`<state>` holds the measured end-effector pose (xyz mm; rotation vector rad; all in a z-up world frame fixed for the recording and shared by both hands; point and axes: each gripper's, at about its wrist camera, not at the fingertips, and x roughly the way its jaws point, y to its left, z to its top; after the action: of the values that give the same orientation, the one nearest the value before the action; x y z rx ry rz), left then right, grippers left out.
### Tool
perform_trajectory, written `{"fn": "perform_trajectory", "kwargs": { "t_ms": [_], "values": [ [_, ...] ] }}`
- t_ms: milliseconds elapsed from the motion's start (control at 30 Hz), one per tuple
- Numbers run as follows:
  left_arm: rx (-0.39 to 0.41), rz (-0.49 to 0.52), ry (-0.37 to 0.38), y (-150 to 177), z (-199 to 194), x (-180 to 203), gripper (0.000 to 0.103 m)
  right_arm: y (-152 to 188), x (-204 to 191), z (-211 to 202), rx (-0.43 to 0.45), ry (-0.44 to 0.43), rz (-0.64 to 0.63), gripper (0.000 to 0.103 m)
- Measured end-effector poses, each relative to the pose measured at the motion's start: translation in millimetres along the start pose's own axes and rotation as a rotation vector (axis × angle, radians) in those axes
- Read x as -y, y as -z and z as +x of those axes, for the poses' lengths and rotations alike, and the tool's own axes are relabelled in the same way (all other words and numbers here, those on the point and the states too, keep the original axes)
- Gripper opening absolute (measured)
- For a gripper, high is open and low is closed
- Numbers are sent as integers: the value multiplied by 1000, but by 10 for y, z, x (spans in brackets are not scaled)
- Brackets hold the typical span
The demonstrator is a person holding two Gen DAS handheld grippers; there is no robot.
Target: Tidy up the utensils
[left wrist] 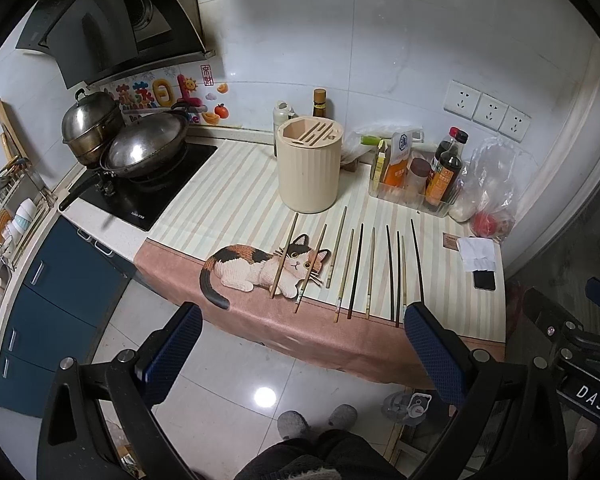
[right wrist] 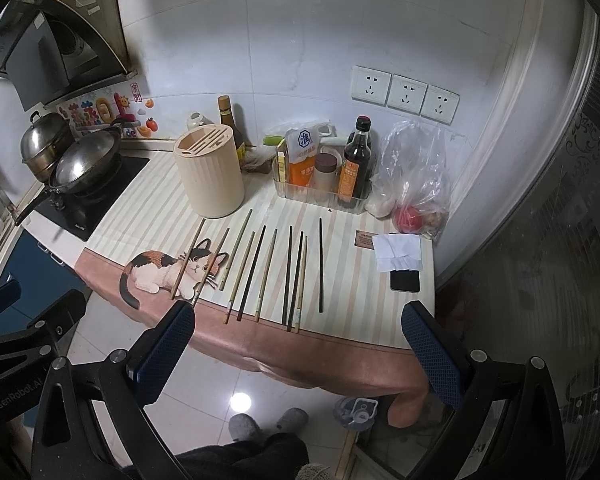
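On desk [left wrist: 440, 216], near edge: chopsticks [left wrist: 356, 272] in row, cream holder [left wrist: 308, 168] behind. Left tool [left wrist: 302, 344], right tool [right wrist: 298, 340] both spread wide, empty.

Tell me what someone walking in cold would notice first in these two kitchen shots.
Probably the row of loose wooden and dark chopsticks laid side by side on the striped counter mat, near its front edge. Just left of them, a printed calico cat sprawls across the mat, with two sticks lying over its face. Behind stands the ribbed cream cylindrical utensil holder, its slotted top showing nothing inside, while the left gripper and right gripper hover open.
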<state>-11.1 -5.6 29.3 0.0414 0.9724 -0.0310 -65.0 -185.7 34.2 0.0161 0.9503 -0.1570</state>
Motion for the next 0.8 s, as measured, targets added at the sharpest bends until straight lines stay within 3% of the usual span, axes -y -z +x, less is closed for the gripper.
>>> {"fn": "perform_trajectory", "kwargs": {
  "t_ms": [800],
  "values": [
    [7, -5, 18, -32, -46, -22, 103, 1, -6, -62, 15, 6, 5, 103]
  ]
}}
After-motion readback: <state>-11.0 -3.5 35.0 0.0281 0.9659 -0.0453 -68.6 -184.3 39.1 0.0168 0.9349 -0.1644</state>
